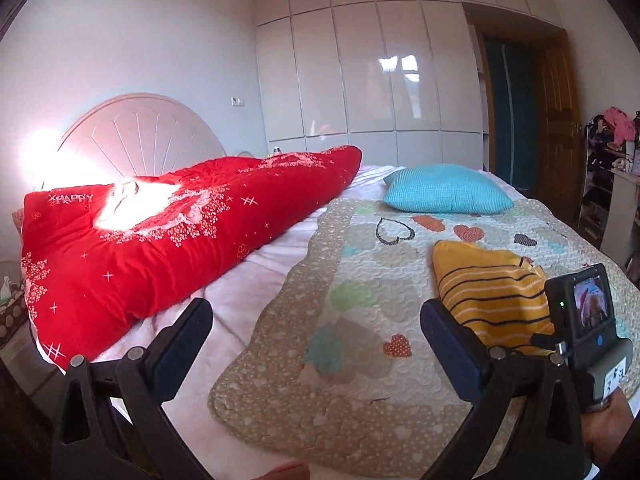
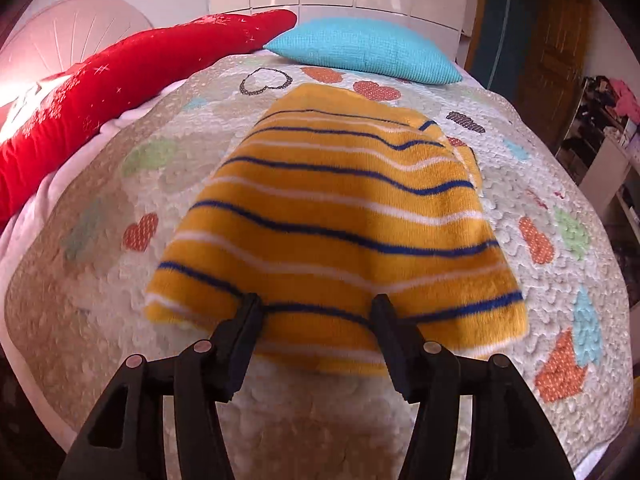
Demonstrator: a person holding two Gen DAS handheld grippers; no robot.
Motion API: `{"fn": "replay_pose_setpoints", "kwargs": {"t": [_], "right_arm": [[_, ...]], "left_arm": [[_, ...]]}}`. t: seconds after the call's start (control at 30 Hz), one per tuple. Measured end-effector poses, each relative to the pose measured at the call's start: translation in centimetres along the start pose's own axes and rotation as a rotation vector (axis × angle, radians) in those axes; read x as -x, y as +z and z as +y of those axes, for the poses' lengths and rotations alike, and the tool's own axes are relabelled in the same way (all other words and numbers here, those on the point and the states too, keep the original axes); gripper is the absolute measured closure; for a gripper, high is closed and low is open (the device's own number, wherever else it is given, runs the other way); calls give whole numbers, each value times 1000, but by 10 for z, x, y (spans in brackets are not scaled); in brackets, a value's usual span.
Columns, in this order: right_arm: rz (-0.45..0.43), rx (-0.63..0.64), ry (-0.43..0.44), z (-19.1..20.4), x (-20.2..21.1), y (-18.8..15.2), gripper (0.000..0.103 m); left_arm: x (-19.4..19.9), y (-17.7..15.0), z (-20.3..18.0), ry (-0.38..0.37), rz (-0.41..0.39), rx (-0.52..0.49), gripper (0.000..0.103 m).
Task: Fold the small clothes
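A folded yellow garment with blue and white stripes lies flat on the heart-patterned quilt. In the right wrist view my right gripper points down at its near hem. The jaws stand apart with the hem between the fingertips, and the pads do not press on it. In the left wrist view the same garment lies to the right, partly hidden by the right gripper's camera body. My left gripper hangs wide open over the quilt, left of the garment, with nothing between its fingers.
A red duvet is heaped along the left of the bed, below a white headboard. A turquoise pillow lies at the quilt's far end. White wardrobes line the back wall; cluttered shelves stand at the right.
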State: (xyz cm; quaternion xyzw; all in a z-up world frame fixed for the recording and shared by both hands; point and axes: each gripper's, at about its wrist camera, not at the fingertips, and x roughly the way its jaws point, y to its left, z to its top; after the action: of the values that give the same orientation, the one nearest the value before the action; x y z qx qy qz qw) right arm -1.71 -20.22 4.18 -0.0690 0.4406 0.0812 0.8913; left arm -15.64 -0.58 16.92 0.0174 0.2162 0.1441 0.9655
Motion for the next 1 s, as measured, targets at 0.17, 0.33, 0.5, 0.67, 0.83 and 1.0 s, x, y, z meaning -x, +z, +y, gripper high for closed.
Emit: {"fn": "replay_pose_setpoints", "kwargs": {"t": [0.17, 0.33, 0.5, 0.67, 0.83, 1.0], "right_arm": [[-37, -126, 71, -24, 39, -32, 37], [-46, -191, 8, -50, 56, -43, 36], [-67, -202, -20, -58, 68, -43, 31], [-75, -158, -44, -49, 70, -45, 29], [-76, -147, -50, -48, 71, -48, 29], [-74, -153, -61, -52, 71, -49, 27]], "left_arm": [[-24, -16, -8, -117, 138, 30, 0], [-39, -27, -20, -207, 253, 53, 0], [-43, -35, -30, -237, 310, 72, 0], [-39, -41, -47, -223, 324, 13, 0], [-34, -45, -57, -238, 328, -25, 0], [-33, -48, -63, -255, 341, -39, 0]]}}
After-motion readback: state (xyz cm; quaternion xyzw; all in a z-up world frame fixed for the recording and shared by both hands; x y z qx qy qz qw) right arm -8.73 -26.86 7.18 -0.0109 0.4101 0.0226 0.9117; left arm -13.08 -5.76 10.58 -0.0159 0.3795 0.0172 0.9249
